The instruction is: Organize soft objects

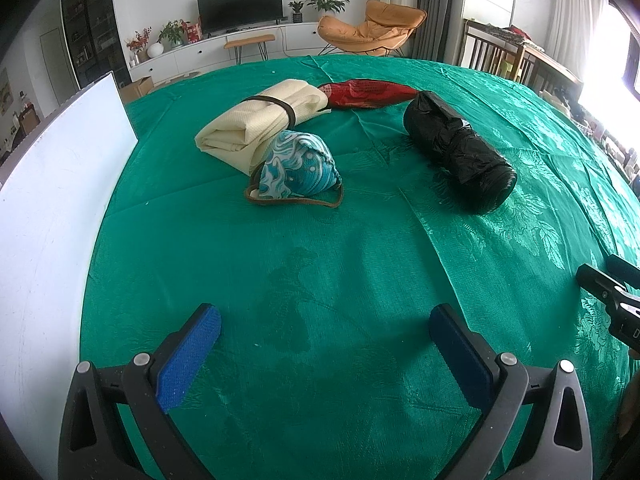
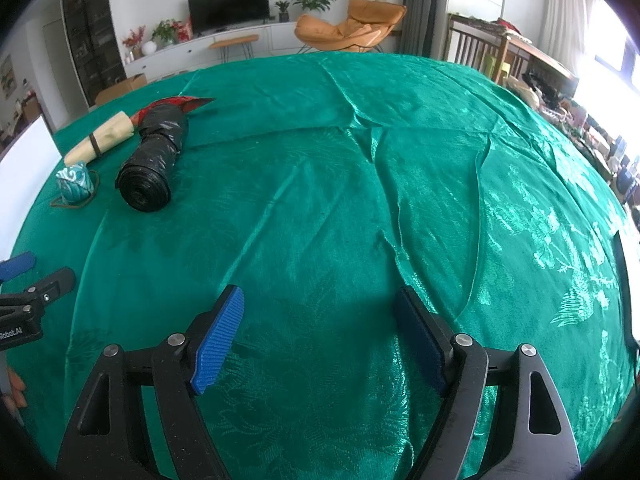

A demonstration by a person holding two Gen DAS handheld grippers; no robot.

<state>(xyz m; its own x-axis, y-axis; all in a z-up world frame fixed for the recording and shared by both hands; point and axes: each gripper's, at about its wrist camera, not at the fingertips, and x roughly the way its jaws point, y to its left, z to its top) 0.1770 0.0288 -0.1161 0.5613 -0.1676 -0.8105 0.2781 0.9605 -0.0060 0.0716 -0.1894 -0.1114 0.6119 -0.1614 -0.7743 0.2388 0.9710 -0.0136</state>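
Four soft things lie on the green tablecloth [image 1: 320, 280]. A cream rolled cloth [image 1: 256, 120] with a dark band lies at the back. A blue-and-white patterned pouch [image 1: 296, 168] with a brown cord leans against it. A red bag [image 1: 368, 94] lies behind. A black plastic roll [image 1: 460, 152] lies to the right. All show small at the far left in the right wrist view: the cream cloth [image 2: 100, 140], the pouch [image 2: 76, 186], the red bag [image 2: 176, 103], the black roll [image 2: 154, 160]. My left gripper [image 1: 324, 320] is open and empty, well short of them. My right gripper [image 2: 320, 300] is open and empty over bare cloth.
A white board [image 1: 56, 200] stands along the table's left side. The right gripper's body [image 1: 612, 296] shows at the left view's right edge. The left gripper's body [image 2: 24, 308] shows at the right view's left edge. The cloth [image 2: 400, 200] has raised creases. Chairs and furniture stand beyond the table.
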